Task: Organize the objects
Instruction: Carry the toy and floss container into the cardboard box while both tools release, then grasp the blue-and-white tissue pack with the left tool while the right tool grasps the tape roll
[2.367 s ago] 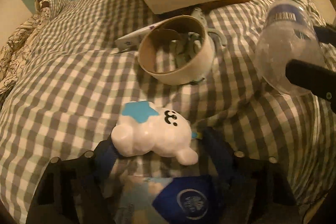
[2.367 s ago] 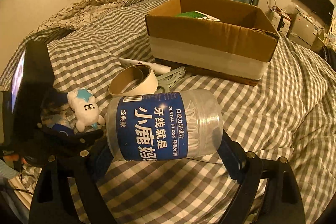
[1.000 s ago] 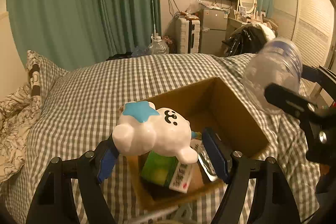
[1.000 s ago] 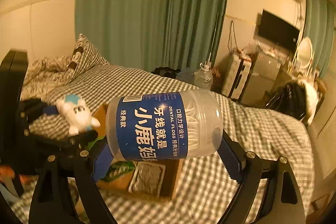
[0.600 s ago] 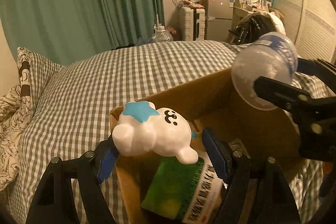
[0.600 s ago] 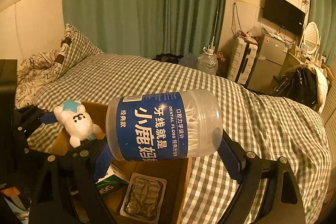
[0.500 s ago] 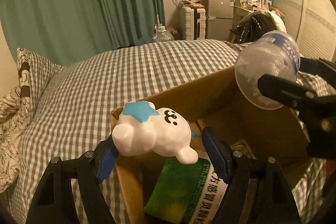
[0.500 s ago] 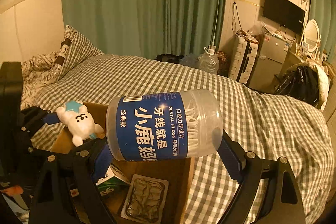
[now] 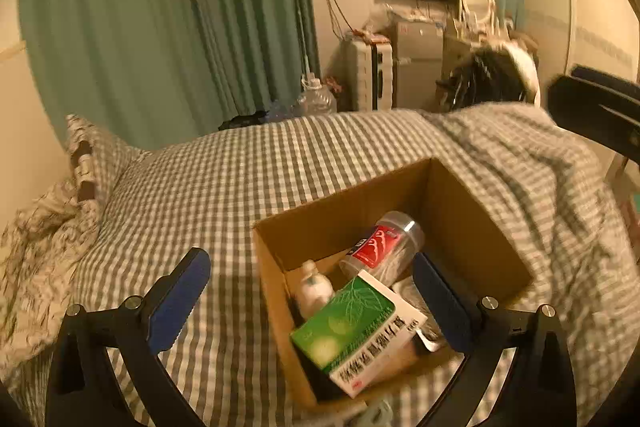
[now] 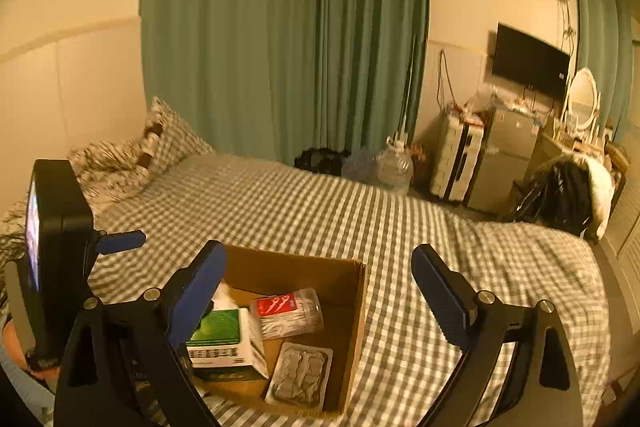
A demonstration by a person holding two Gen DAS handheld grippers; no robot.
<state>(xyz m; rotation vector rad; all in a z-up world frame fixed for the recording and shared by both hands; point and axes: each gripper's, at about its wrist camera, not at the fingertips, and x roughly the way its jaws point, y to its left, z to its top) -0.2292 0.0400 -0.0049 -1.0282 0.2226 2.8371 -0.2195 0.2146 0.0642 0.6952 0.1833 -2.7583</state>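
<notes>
An open cardboard box (image 9: 472, 223) (image 10: 356, 311) sits on the checked bed. Inside lie a clear dental floss jar with a red label (image 9: 380, 247) (image 10: 288, 311), a white bear toy (image 9: 314, 291), a green and white carton (image 9: 360, 331) (image 10: 224, 343) and a foil blister pack (image 10: 300, 375). My left gripper (image 9: 312, 291) is open and empty above the box's near side. My right gripper (image 10: 320, 287) is open and empty above the box. The left gripper's body (image 10: 56, 259) shows at the left of the right wrist view.
The grey checked bedspread (image 9: 240, 179) (image 10: 320, 211) spreads around the box. Pillows (image 10: 160, 147) lie at the far left. Green curtains (image 10: 280, 27), a suitcase (image 10: 456, 163), a cabinet and a wall TV (image 10: 528, 63) stand beyond the bed.
Both grippers have opened. The white bear toy left the left gripper and the floss jar left the right gripper; both now lie in the box. Both views pulled back.
</notes>
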